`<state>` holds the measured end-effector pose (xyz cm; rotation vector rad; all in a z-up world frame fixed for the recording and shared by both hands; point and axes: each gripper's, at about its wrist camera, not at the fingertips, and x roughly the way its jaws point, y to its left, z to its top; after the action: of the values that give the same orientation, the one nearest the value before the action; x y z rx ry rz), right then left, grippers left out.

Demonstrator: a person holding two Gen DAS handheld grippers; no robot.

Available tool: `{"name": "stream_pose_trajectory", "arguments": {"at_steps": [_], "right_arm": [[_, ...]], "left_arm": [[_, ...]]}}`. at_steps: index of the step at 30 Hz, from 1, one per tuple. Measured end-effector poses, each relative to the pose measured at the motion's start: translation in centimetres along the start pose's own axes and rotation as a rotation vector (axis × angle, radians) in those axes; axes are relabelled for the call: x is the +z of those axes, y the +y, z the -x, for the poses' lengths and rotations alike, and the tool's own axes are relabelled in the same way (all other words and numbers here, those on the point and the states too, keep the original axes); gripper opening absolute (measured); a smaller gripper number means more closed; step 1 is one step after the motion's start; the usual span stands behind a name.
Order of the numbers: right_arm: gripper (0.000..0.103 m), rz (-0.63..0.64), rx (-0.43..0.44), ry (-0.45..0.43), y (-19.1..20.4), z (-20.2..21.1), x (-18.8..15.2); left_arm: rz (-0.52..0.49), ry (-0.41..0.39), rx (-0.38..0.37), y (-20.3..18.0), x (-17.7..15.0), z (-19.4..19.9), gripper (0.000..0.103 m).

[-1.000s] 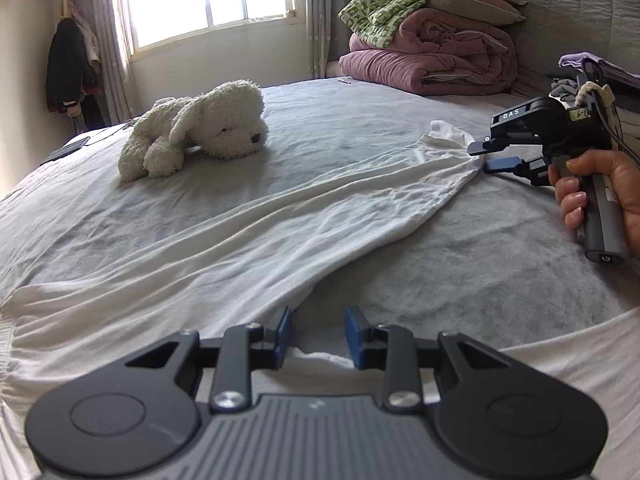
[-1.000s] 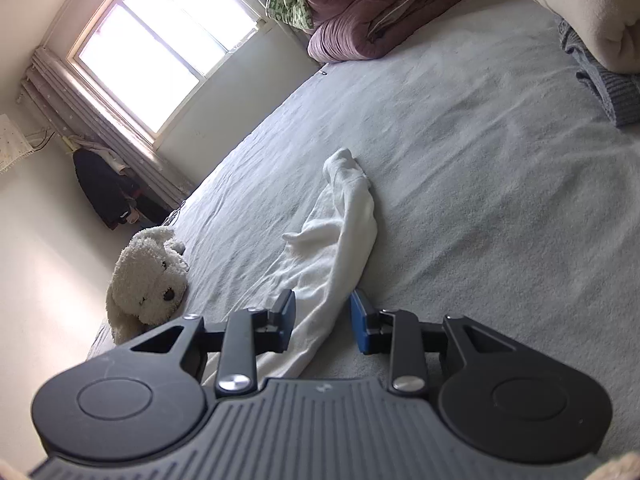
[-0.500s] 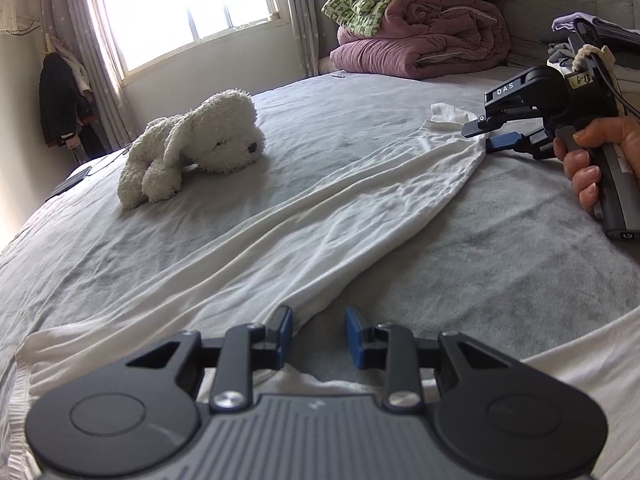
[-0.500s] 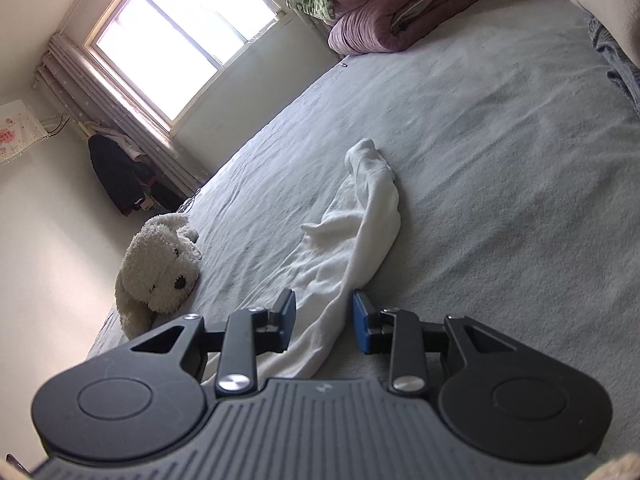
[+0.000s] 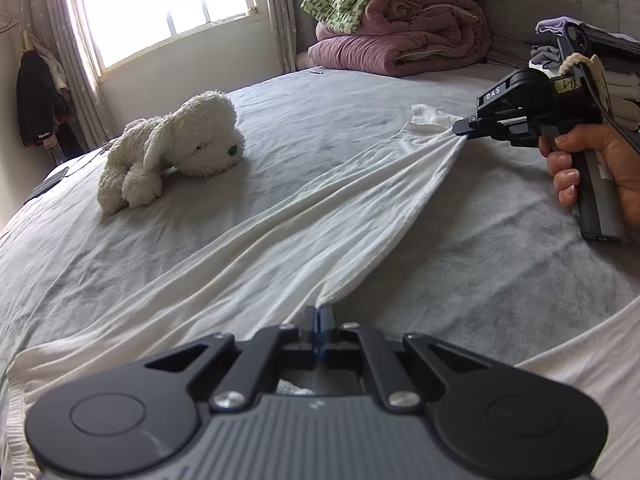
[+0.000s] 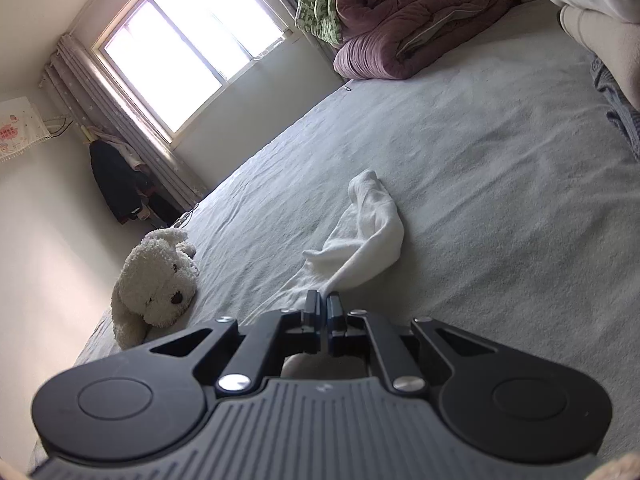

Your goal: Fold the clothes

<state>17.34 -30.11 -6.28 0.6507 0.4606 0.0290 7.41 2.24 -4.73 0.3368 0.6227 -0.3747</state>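
Left wrist camera sat low behind own tongs (image 5: pixel 319 316), faced across grey-sheeted bed (image 5: pixel 500 248) toward bright window (image 5: pixel 168 4). Right wrist camera sat close over bed, rolled, faced same window. Both views shared fluffy white plush dog (image 5: pixel 172 148), crumpled white cotton garment (image 5: pixel 280 224), folded maroon quilt (image 5: pixel 404 36).

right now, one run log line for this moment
stage: grasp | left gripper: shut on white garment | right gripper: shut on white garment | bed
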Motion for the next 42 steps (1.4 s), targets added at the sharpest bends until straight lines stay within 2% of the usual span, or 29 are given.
{"name": "stream_pose_trajectory", "arguments": {"at_steps": [4, 8, 11, 14, 15, 16, 18, 19, 27, 29, 33, 36, 38, 40, 42], "right_arm": [[0.004, 0.156, -0.130, 0.011, 1.8, 0.1, -0.1], [0.004, 0.298, -0.225, 0.038, 3.0, -0.6, -0.9], [0.004, 0.335, -0.252, 0.067, 2.9, -1.4, -1.5], [0.006, 0.322, -0.232, 0.067, 2.5, -1.3, -1.4], [0.007, 0.311, -0.226, 0.069, 2.3, -1.3, -1.3], [0.008, 0.301, -0.218, 0.070, 2.1, -1.2, -1.3], [0.009, 0.282, -0.205, 0.071, 2.1, -1.1, -1.1], [0.009, 0.276, -0.201, 0.071, 2.1, -1.1, -1.1], [0.010, 0.263, -0.192, 0.074, 2.0, -1.1, -1.0], [0.010, 0.252, -0.186, 0.076, 1.8, -1.1, -0.9], [0.010, 0.238, -0.177, 0.077, 1.6, -1.1, -0.8], [0.010, 0.236, -0.175, 0.077, 1.6, -1.1, -0.8], [0.010, 0.235, -0.174, 0.077, 1.6, -1.1, -0.8], [0.010, 0.234, -0.173, 0.078, 1.5, -1.1, -0.8], [0.010, 0.234, -0.173, 0.077, 1.5, -1.1, -0.8]], "left_arm": [[-0.007, 0.016, -0.092, 0.1, -0.1, 0.2, 0.001], [-0.042, 0.044, -0.137, -0.1, -0.4, -0.3, 0.001], [-0.035, 0.059, -0.163, 0.4, -0.4, -0.4, 0.001], [-0.008, 0.048, -0.188, 1.2, -0.2, 0.2, 0.004], [0.012, 0.041, -0.191, 1.7, -0.1, 0.4, 0.010], [0.032, 0.035, -0.195, 2.2, -0.1, 0.6, 0.027], [0.075, 0.019, -0.167, 3.6, 0.3, 0.9, 0.048], [0.089, 0.017, -0.149, 4.4, 0.7, 0.8, 0.049], [0.158, 0.056, -0.060, 10.1, 4.7, -4.8, 0.050], [0.186, 0.066, -0.065, 11.1, 5.6, -6.8, 0.050], [0.215, 0.098, -0.125, 11.7, 6.7, -10.4, 0.050], [0.213, 0.115, -0.143, 11.7, 6.9, -11.9, 0.048], [0.205, 0.119, -0.144, 11.6, 7.1, -12.2, 0.042], [0.198, 0.135, -0.164, 11.8, 7.3, -12.3, 0.022], [0.206, 0.171, -0.190, 11.6, 7.5, -12.3, 0.008]]}}
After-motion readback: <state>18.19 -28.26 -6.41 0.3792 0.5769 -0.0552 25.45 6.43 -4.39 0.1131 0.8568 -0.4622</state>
